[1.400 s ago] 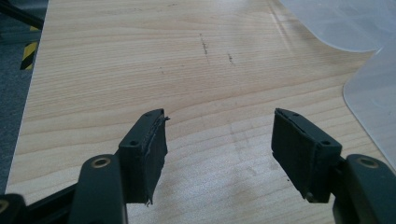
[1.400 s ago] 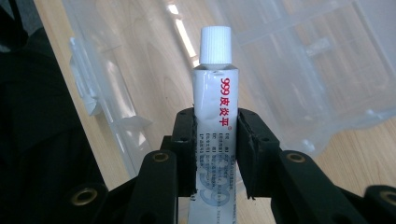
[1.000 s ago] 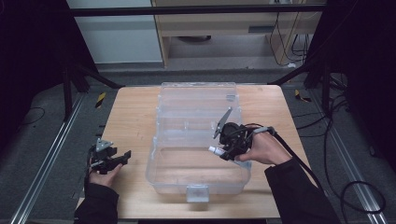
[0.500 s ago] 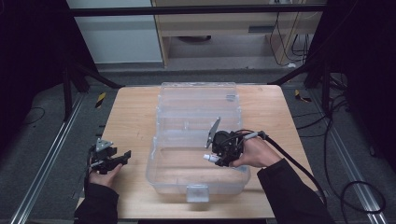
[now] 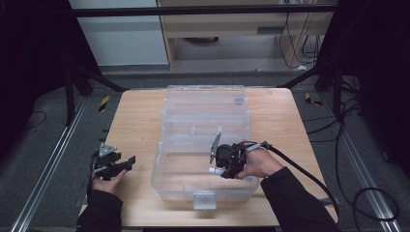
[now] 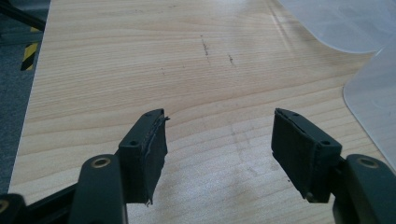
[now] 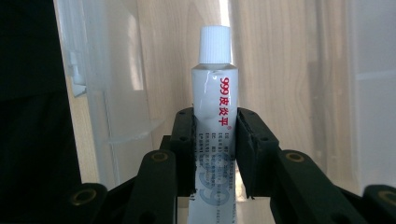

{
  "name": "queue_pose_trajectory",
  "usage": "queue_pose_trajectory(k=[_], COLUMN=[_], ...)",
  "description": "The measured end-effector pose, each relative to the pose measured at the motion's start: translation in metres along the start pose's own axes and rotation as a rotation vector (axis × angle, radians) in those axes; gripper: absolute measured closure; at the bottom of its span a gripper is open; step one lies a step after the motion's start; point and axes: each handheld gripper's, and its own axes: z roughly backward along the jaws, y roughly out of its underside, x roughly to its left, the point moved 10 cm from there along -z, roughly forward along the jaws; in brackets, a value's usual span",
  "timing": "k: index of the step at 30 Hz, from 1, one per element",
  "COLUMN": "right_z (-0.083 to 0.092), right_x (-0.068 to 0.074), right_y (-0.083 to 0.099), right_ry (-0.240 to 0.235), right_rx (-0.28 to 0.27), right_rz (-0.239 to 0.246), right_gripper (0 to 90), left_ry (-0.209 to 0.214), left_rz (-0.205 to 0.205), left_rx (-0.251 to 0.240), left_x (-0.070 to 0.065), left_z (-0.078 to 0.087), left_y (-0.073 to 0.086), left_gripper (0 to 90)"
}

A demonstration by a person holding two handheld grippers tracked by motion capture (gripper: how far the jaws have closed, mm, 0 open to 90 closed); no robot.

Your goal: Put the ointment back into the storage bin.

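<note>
Wooden table (image 5: 135,121), dark workshop floor around it. Clear plastic box (image 5: 203,145) sits mid-table, lid open. Right gripper (image 5: 218,166) hangs inside the box over its near half, jaws clamped on a white tube (image 7: 214,112); cap pointing out past the pads (image 7: 184,140). Left gripper (image 6: 217,149) rests at the table's left edge, jaws wide, nothing between. Step judged: placing the tube in the box. Next: lower to the floor, then release.

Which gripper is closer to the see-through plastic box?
The right gripper: it holds a white tube over the clear box. The left gripper waits open on the table beside it.
</note>
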Motion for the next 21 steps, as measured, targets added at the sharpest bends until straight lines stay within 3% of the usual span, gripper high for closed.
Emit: queue_pose_trajectory(k=[21], right_z=[-0.034], right_x=[0.004], right_y=[0.011], right_ry=[-0.019], right_rx=[0.083], right_rz=[0.04], right_gripper=[69.8], left_ry=[0.0], left_rz=[0.0], left_rx=[0.0], left_x=[0.0], left_z=[0.0], left_y=[0.0], left_gripper=[35.2])
